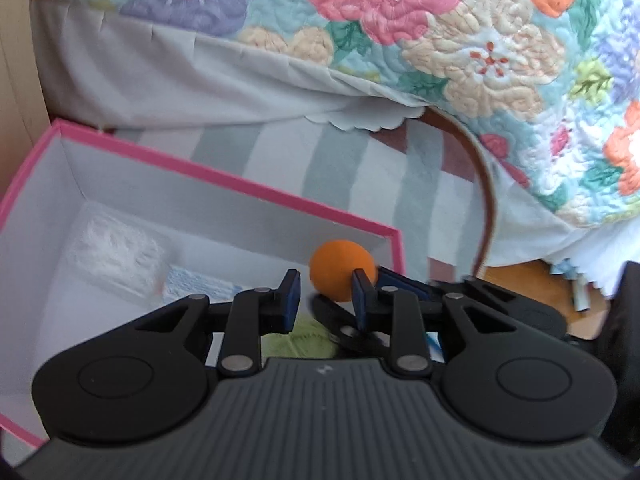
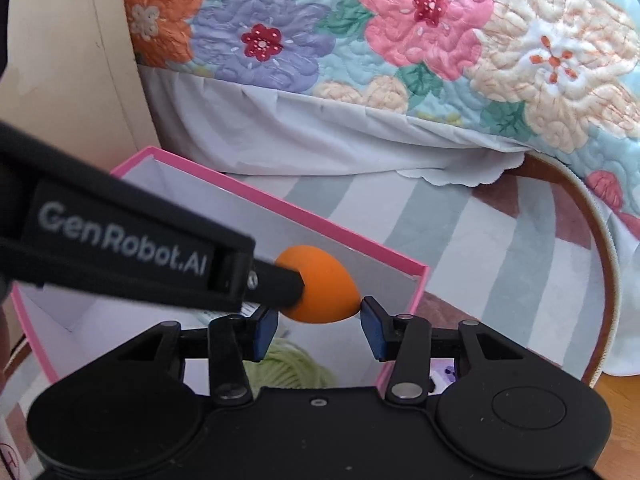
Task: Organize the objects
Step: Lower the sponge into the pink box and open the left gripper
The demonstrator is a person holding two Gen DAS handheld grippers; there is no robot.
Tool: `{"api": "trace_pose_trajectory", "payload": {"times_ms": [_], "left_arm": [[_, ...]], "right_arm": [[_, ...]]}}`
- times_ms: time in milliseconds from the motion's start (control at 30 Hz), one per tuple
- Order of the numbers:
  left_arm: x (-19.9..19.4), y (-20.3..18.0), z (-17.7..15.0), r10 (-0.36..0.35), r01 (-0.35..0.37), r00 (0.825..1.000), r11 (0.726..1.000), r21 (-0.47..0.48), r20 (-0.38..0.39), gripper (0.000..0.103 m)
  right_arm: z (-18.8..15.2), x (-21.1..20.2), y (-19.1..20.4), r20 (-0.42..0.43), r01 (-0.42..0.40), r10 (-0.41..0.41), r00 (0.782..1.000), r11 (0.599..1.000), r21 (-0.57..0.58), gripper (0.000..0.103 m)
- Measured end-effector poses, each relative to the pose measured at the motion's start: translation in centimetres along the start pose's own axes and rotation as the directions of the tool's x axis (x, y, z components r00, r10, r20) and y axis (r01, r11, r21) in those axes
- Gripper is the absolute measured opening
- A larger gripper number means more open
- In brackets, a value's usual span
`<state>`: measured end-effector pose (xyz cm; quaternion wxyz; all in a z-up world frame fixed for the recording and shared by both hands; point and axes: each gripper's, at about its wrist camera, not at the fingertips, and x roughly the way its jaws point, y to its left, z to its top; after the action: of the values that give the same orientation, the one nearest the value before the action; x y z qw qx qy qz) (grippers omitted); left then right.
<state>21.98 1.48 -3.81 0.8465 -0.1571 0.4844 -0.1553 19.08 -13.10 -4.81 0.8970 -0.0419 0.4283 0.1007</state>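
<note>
Left gripper [image 2: 298,286]: angled downward over the pink-rimmed box [image 2: 404,264], clamped on the orange egg-shaped sponge [image 2: 320,290].
Right gripper [image 2: 320,330]: tilted down, jaws parted, pads beside the sponge.
Sponge: above the box's right end.

Black tongs [image 2: 318,330], blue pads [image 2: 267,334], "GenRobot.AI" lettering

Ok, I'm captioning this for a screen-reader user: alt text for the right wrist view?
An orange egg-shaped object sits between the fingertips of the right gripper over an open pink box, while the left gripper reaches in from the left and meets it. Green yarn lies in the box; a floral quilt hangs behind.
</note>
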Motion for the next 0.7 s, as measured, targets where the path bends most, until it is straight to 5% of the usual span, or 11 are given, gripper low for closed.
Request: {"api": "trace_pose_trajectory", "payload": {"times_ms": [467,700], "left_arm": [[-2.6,0.2,-2.3,0.137,-0.136,0.991,0.985,0.101,-0.001,0.024],[-5.3,-0.6,-3.3,0.246,-0.237,0.969,0.955,0.178,-0.032,0.027]], "right_arm": [[-2.7,-5.5,0.3,0.065,-0.119,0.114,0.991,0.989,0.083,0.054],[-3.7,-8.1,1.0,0.083,-0.151,0.146,0.986,0.987,0.058,0.055]]}}
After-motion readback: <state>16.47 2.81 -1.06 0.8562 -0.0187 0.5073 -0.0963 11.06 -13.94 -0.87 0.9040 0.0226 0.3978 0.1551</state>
